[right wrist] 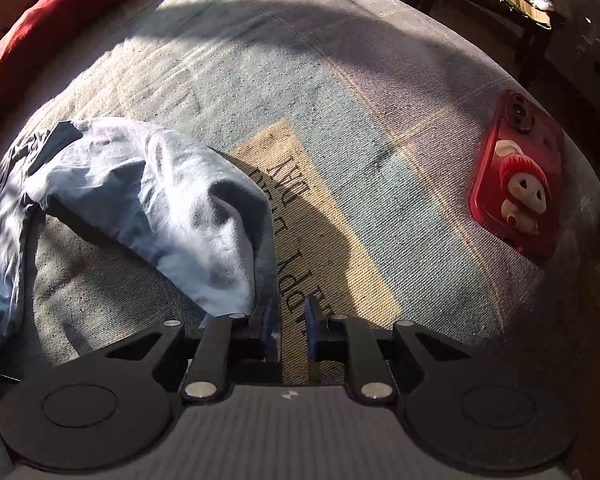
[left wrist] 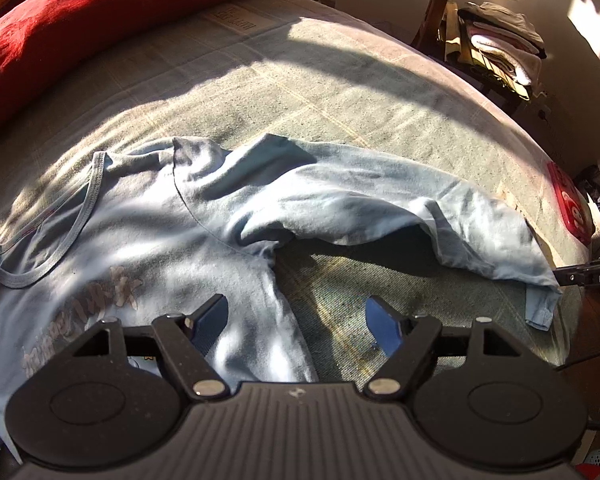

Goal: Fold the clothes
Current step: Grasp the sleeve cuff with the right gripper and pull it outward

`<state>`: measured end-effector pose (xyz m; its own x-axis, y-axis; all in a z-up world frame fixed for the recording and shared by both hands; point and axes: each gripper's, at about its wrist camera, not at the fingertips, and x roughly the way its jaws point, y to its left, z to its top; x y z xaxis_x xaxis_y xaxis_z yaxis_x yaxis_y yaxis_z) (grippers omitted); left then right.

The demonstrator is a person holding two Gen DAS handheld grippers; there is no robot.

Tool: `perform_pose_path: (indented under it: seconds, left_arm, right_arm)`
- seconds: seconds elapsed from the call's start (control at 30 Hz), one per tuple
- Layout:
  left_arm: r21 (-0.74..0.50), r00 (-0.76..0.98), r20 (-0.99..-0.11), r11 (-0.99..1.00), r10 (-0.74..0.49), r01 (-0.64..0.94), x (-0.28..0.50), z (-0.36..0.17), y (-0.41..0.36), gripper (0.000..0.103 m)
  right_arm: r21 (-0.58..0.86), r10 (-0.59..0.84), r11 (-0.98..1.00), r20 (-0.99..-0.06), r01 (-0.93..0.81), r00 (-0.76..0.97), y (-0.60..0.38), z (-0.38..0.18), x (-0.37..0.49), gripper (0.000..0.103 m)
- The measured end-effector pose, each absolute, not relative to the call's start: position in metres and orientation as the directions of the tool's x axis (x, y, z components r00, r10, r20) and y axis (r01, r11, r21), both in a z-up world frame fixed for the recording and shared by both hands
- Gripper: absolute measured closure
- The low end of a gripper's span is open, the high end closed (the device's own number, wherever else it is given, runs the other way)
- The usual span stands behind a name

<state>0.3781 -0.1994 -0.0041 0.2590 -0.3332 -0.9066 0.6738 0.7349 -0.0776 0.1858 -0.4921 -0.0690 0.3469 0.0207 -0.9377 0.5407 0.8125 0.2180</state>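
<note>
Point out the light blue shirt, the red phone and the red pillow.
light blue shirt [left wrist: 148,220]: left wrist view, on its chest below the collar.
red phone [right wrist: 518,176]: right wrist view, on the middle of its case.
red pillow [left wrist: 100,20]: left wrist view, on its sunlit top.

Soft matt cotton shirt [left wrist: 204,216]

Your left black plastic two-finger gripper [left wrist: 296,326] has blue pads on its fingers, two big round discs, and shiny silver screws on its bent arms. Its grey middle part has thin raised lines. Your right black plastic two-finger gripper [right wrist: 290,330] looks the same, with blue pads and silver screws.
</note>
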Motion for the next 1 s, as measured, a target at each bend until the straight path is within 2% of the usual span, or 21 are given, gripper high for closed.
perform_pose_path:
  seconds: [0.1, 0.27, 0.3, 0.33, 0.37, 0.7, 1.0]
  left_arm:
    - [-0.075, 0.257, -0.906, 0.727, -0.335, 0.683, 0.374, -0.003, -0.205, 0.027]
    - [-0.069, 0.258, -0.906, 0.718, -0.335, 0.692, 0.368, -0.002, -0.211, 0.026]
    - [-0.069, 0.257, -0.907, 0.719, -0.334, 0.691, 0.367, -0.003, -0.212, 0.026]
    - [-0.069, 0.257, -0.907, 0.721, -0.332, 0.689, 0.367, -0.003, -0.212, 0.026]
    - [-0.071, 0.256, -0.907, 0.722, -0.333, 0.688, 0.366, -0.003, -0.212, 0.026]
    - [-0.073, 0.265, -0.906, 0.739, -0.329, 0.670, 0.371, -0.002, -0.210, 0.026]
    - [-0.066, 0.269, -0.907, 0.738, -0.325, 0.671, 0.373, -0.002, -0.207, 0.026]
  right_arm:
    - [0.246, 0.036, 0.792, -0.932, 0.559, 0.360, -0.484, -0.075, 0.184, 0.072]
    - [0.237, 0.032, 0.812, -0.931, 0.533, 0.364, -0.470, -0.081, 0.190, 0.072]
    - [0.225, 0.016, 0.815, -0.930, 0.533, 0.367, -0.471, -0.080, 0.191, 0.075]
    - [0.213, 0.000, 0.818, -0.929, 0.534, 0.371, -0.473, -0.078, 0.192, 0.092]
    - [0.202, -0.016, 0.821, -0.927, 0.534, 0.374, -0.474, -0.077, 0.193, 0.096]
    - [-0.010, -0.213, 0.875, -0.906, 0.484, 0.367, -0.535, -0.035, 0.208, 0.097]
    - [-0.095, -0.237, 0.905, -0.922, 0.414, 0.306, -0.563, -0.035, 0.235, 0.097]
